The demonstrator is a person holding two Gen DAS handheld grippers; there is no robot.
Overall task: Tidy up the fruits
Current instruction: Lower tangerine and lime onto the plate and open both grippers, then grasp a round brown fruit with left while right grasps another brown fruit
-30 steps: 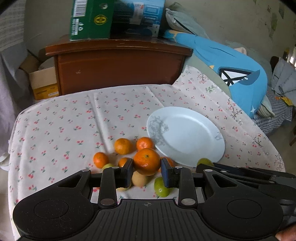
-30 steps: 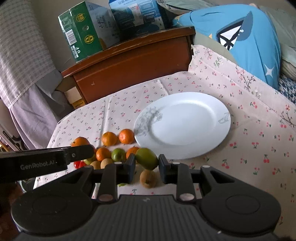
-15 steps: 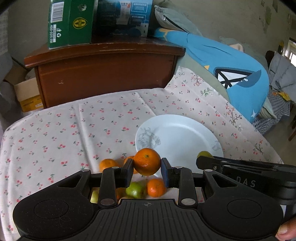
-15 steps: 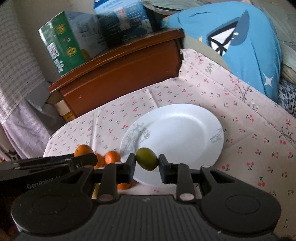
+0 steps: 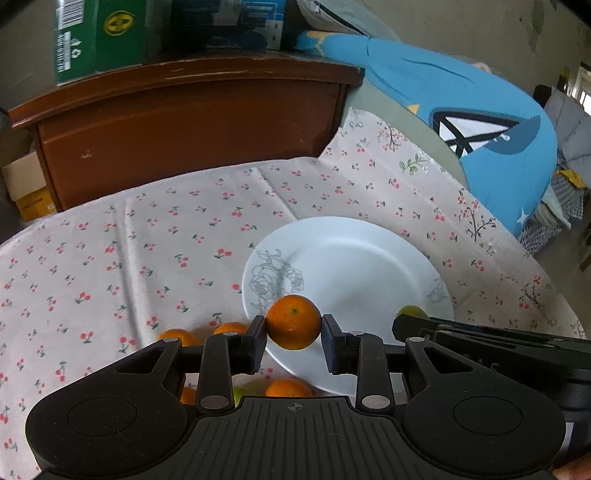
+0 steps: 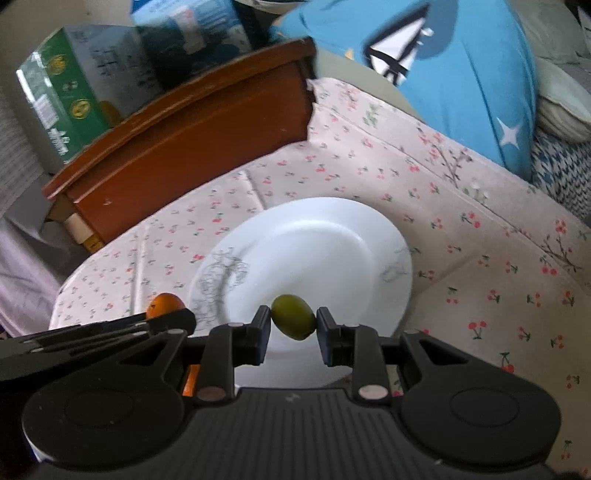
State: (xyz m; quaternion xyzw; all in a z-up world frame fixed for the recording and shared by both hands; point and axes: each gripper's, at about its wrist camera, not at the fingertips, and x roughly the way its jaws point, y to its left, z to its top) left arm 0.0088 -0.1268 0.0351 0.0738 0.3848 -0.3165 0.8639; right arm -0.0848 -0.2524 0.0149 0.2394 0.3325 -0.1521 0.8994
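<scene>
My left gripper is shut on an orange and holds it in the air over the near left rim of the white plate. My right gripper is shut on a green fruit above the near part of the same plate. The plate has nothing on it. Several oranges and a green fruit lie on the cloth just below my left gripper, partly hidden by it. The green fruit also shows in the left wrist view, and the held orange in the right wrist view.
The table has a cherry-print cloth. A brown wooden cabinet stands behind it with a green box on top. A blue cushion lies at the right.
Both grippers have lifted their fruit from the pile on the cloth and moved it forward over the plate. The pile has dropped below the left gripper.
</scene>
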